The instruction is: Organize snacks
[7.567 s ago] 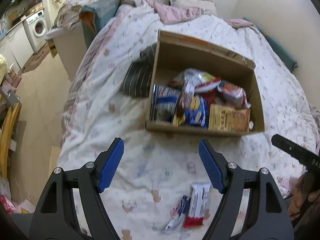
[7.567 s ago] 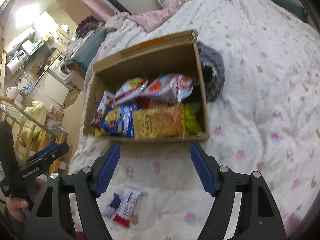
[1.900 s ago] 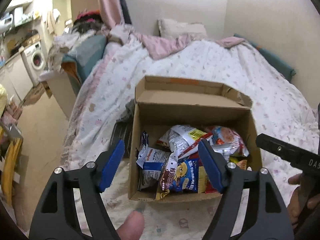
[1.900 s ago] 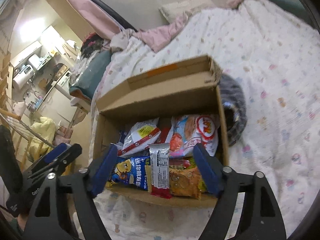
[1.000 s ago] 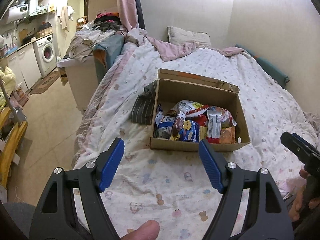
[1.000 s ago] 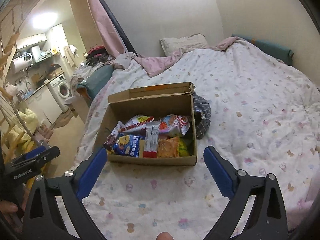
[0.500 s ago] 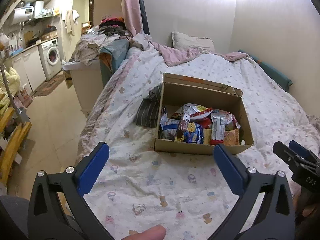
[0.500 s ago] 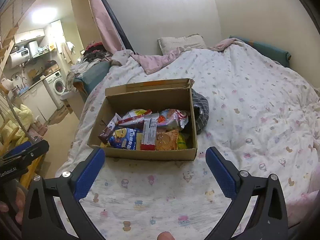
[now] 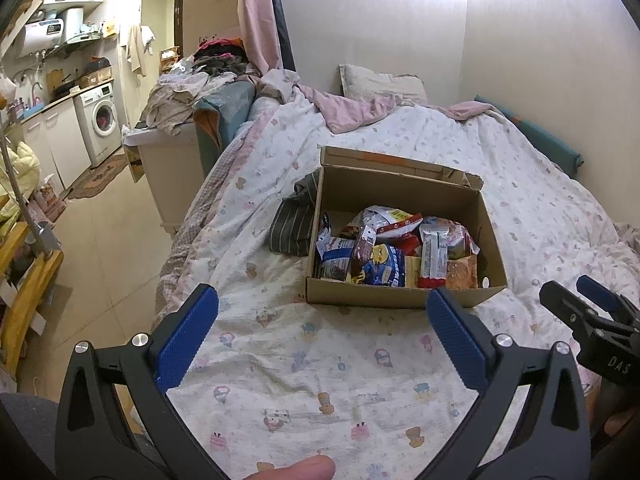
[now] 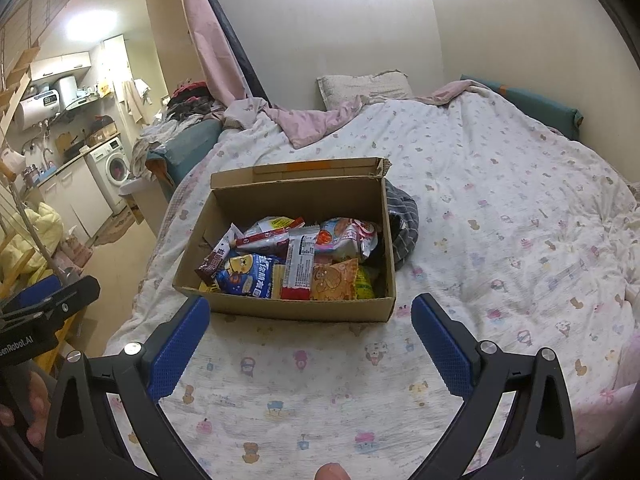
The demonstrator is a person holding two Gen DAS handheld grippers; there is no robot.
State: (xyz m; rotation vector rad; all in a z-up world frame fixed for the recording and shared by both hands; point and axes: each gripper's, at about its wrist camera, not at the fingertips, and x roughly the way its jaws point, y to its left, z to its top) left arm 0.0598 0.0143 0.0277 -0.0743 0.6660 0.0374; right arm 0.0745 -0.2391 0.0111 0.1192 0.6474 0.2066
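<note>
An open cardboard box (image 9: 400, 196) (image 10: 296, 308) sits on the bed, packed with several snack packets (image 9: 392, 256) (image 10: 296, 260), among them a white and red bar standing upright. My left gripper (image 9: 322, 312) hangs open over the printed quilt, short of the box, with nothing between its blue pads. My right gripper (image 10: 310, 316) is likewise open and empty, just in front of the box's near wall. Each gripper also shows at the edge of the other's view.
A dark striped garment (image 9: 292, 224) (image 10: 402, 228) lies against the far side of the box. The quilt (image 10: 500, 216) spreads wide to the right. Left of the bed are a floor, a white cabinet (image 9: 168, 160), a washing machine (image 9: 100, 120) and piled clothes.
Both grippers have drawn back from the box, which now looks smaller and farther. The left gripper's fingers have spread wider than a second ago. The loose packets seen earlier on the quilt are gone.
</note>
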